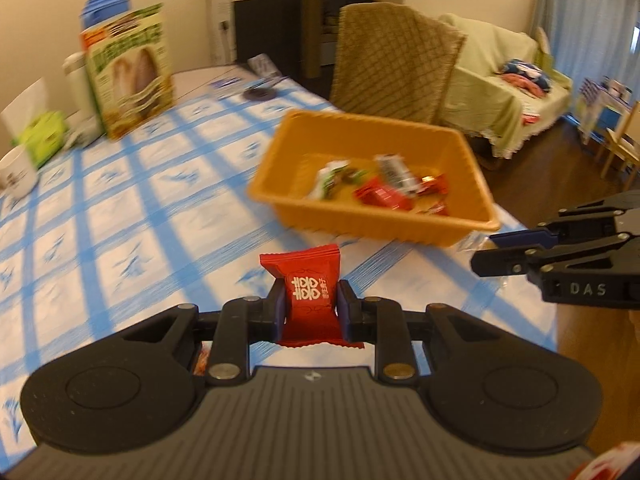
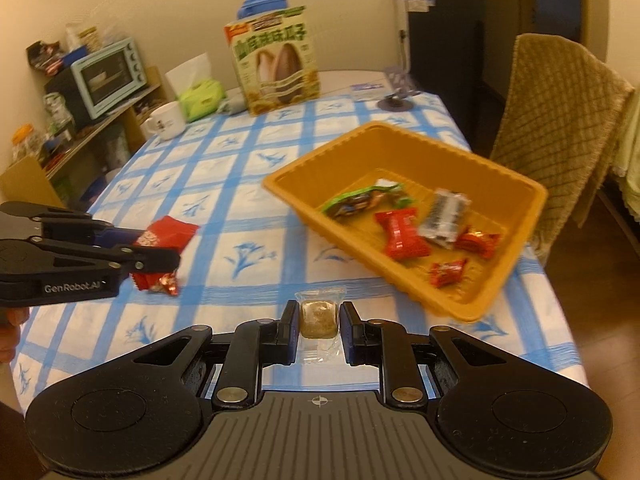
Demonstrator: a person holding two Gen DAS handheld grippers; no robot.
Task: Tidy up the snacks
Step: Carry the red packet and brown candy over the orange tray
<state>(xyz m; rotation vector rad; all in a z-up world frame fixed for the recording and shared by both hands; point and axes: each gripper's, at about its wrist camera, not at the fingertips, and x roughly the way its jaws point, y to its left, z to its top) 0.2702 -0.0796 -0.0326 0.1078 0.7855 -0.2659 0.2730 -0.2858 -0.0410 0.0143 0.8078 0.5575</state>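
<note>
1. Presently, a red candy packet [image 1: 311,300] is gripped between the jaws of the left tool [image 1: 311,312], standing upright and raised above the counter [image 1: 120,220], which is covered by a blue-and-white checked cloth.
2. In the right wrist view, the same packet [image 2: 168,236] is seen clamped in the left tool [image 2: 160,254], and a small red wrapped candy [image 2: 168,284] is seen just below that tool; whether it is lying on the cloth cannot be told.
3. A clear-wrapped brown sweet [image 2: 318,318] is held between the fingers of the right tool [image 2: 319,322], which is closed on it from both sides.
4. An orange tray [image 2: 440,148] is placed on the counter ahead of both tools, near its right edge.
5. Several wrapped snacks are contained in the tray: a green-and-brown packet [image 2: 356,202], a large red candy [image 2: 402,234], a silver packet [image 2: 446,216] and two small red candies [image 2: 478,242].
6. A seed box [image 2: 276,60], a white mug [image 2: 168,120] and a green tissue pack [image 2: 202,96] are seen at the far end of the counter.
7. A chair draped with a brown checked cloth [image 2: 560,128] is set beside the counter, behind the tray.
</note>
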